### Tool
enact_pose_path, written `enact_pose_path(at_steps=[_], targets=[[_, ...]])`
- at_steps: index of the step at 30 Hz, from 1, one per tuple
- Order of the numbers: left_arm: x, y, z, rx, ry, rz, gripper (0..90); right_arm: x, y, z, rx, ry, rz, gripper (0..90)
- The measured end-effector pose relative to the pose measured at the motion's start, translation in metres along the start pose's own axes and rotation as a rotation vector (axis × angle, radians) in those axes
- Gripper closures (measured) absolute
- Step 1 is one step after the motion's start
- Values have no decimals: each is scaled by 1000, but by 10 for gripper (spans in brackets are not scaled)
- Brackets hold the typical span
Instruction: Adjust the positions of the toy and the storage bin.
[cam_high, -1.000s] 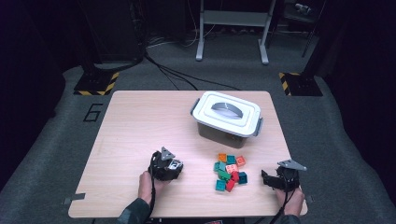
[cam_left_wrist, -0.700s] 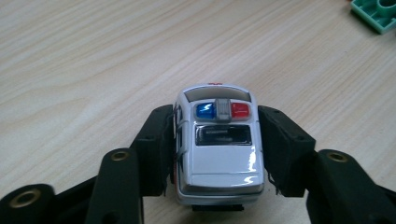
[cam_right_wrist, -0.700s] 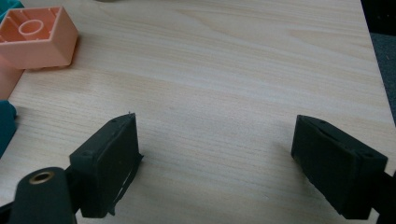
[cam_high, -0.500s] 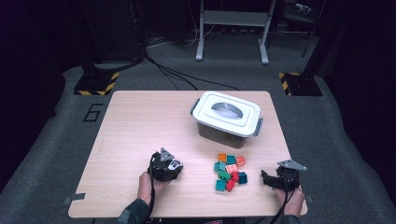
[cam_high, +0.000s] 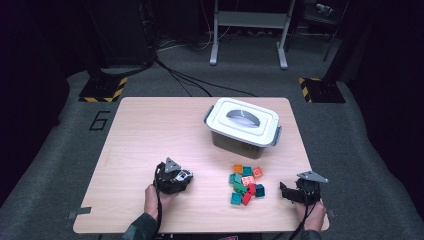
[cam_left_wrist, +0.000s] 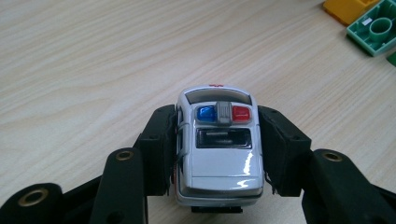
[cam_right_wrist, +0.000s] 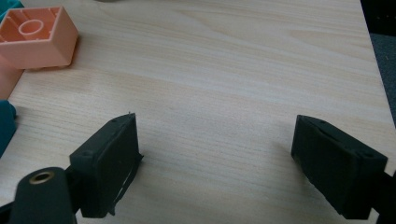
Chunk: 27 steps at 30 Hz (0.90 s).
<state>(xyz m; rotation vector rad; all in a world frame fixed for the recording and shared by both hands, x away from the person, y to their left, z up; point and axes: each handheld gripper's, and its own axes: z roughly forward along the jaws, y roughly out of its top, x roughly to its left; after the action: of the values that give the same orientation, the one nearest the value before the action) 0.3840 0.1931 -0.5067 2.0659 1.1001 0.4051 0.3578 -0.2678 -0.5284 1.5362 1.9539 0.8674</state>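
**Toy car pinched, lid still on the box**

The left claw (cam_left_wrist: 217, 154) pinches a white toy police car (cam_left_wrist: 217, 144) by its two sides, the black pads pressing on the doors, at the near left part of the desk (cam_high: 150, 130). From the left gripper view I cannot tell whether the wheels touch the wood or hang just above it. The right claw (cam_right_wrist: 215, 163) stands spread with nothing between its pads, low over bare wood at the near right corner.

Between the two claws lies a loose heap of toy bricks (cam_high: 245, 182), orange, green, teal and red. Farther off, right of centre, sits a grey storage box (cam_high: 235, 142) with its white lid (cam_high: 243, 120) closed.

The risks, as I judge them:

- The car's glossy sides are smooth and curved, so a quick swing or a slackened squeeze could let it slide out nose first.
- If the car is meant for the box, the closed lid blocks it; the free right claw would need to lift it first.
- A low path toward the box crosses the bricks and could scatter them.
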Motion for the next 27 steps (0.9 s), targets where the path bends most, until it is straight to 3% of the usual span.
enact_pose_path(at_steps=[8,13,27], targets=[[13,3,-15,-22,15,-32,502,0,0,0,-4,-2,2,142],[26,5,-28,-41,53,-43,502,0,0,0,-4,-2,3,142],[79,-8,-60,-55,165,-118,501,0,0,0,-3,-1,5,142]])
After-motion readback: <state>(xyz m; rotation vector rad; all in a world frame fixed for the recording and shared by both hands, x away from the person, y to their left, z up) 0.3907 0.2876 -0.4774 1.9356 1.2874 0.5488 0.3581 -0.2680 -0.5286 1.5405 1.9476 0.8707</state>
